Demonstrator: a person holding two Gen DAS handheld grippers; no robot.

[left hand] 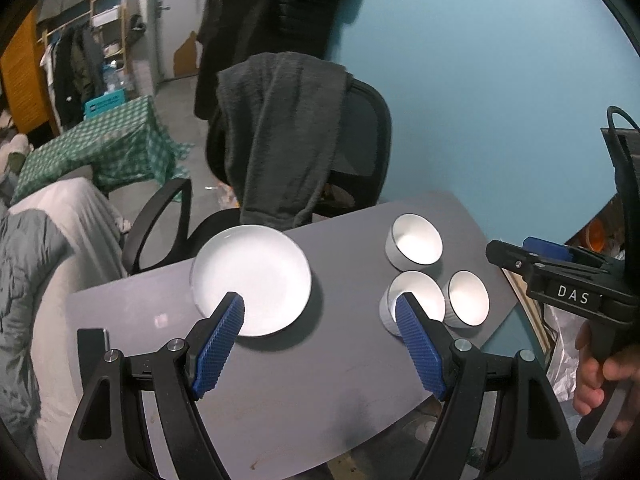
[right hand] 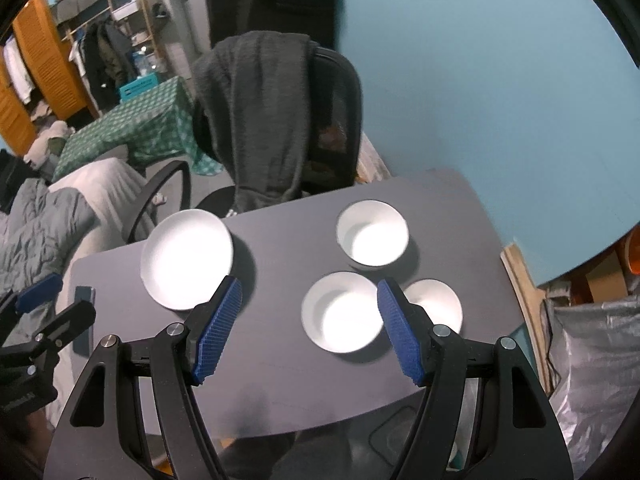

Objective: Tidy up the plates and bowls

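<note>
Matte grey table fills the lower view, its far edge meeting a black mesh chair draped with a fuzzy dark garment. At about ten o'clock a smooth round white plate overhangs that edge; at two o'clock three white bowls cluster close together near the right edge. Bare grey surface lies between plate and bowls. Left gripper and right gripper hover above, ridged blue pads spread apart, holding nothing.
</note>
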